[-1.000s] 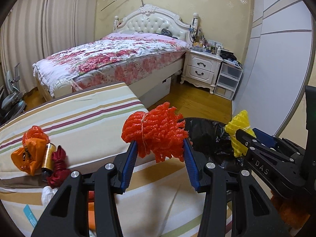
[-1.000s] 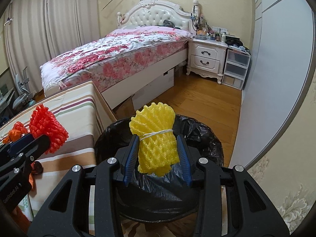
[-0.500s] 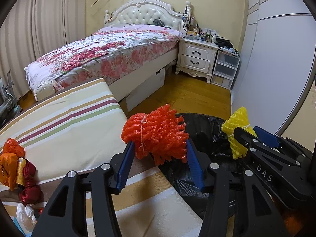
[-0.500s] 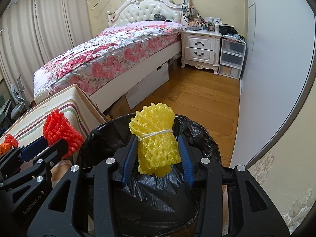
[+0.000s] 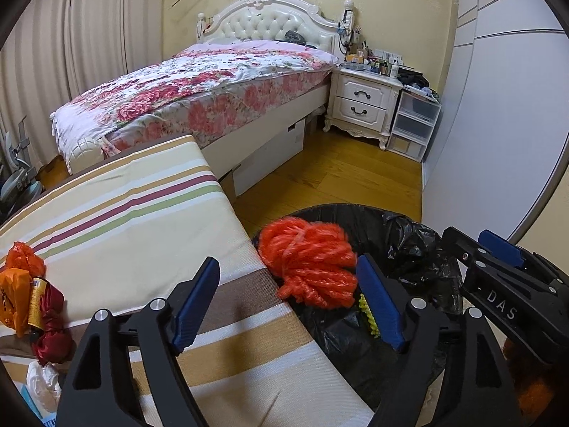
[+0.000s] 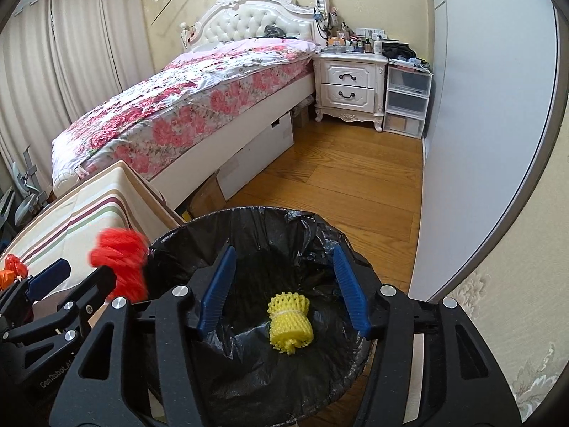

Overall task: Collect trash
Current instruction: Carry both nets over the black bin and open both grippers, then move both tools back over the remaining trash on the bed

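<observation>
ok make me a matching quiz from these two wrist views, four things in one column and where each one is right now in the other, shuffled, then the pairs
Things:
1. yellow foam net
2. orange foam net
3. orange plastic bag
4. nightstand

Places:
A. on the striped table cover
B. beside the head of the bed
C. lying at the bottom of the black bin bag
D. blurred, at the bin's rim, free of the open left gripper

Pairs: 1-C, 2-D, 3-A, 4-B

Soft, even indoor light, brightest off the curtains point(image 6: 71, 71), no harsh shadows or glare. Heavy fisheye bending with black vignette corners in both views. Only the orange foam net point(image 5: 307, 261) is motion-smeared; everything else is sharp.
</observation>
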{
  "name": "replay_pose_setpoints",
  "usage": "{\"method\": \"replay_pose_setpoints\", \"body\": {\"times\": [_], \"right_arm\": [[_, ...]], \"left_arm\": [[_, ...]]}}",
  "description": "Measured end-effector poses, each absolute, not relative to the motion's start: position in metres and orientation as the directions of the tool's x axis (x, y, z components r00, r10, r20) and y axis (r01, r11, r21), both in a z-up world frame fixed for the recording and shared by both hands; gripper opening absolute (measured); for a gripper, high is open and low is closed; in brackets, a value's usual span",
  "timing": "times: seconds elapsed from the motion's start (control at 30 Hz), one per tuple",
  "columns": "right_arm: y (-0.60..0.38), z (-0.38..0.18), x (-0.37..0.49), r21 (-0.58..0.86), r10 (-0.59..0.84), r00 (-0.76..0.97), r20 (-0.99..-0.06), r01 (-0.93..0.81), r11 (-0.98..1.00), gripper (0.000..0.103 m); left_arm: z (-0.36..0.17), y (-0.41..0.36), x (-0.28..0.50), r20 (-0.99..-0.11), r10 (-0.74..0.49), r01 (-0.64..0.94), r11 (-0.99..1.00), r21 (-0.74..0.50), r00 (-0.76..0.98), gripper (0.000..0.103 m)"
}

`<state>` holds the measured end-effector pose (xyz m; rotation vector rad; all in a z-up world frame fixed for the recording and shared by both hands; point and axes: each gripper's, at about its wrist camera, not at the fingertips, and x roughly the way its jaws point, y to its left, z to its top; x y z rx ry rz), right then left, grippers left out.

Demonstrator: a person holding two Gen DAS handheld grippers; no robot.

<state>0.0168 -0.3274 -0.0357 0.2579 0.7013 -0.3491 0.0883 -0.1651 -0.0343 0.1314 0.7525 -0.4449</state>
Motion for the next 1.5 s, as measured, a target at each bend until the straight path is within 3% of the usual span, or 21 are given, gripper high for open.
{"method": "replay_pose_setpoints", "body": {"times": [0.53,1.17,1.5], "right_arm": [[-0.292,-0.021,-0.008,0.088,-0.216,0.73,-0.649,0.354,0.931,0.056],[-0.17,-0.016,-0.04,0.093,-0.007,0.748,-0.663,0.092,0.991,0.056],[-0.123,-0.024,-0.059,0.074,0.061,0.73,-0.68,-0.014,0.997,0.056]], "left_arm": [[-0.015,-0.125,0.069,-0.675,-0.345,0.408,0.91,-0.072,0.652,0.078],[-0.02,0.024,0.014,-0.713,-0.093,0.124,0.992,-0.008,0.695,0.078],[-0.04,0.066,-0.004,-0.746,-0.031,0.025,1.0,-0.02,0.665,0.078]]}}
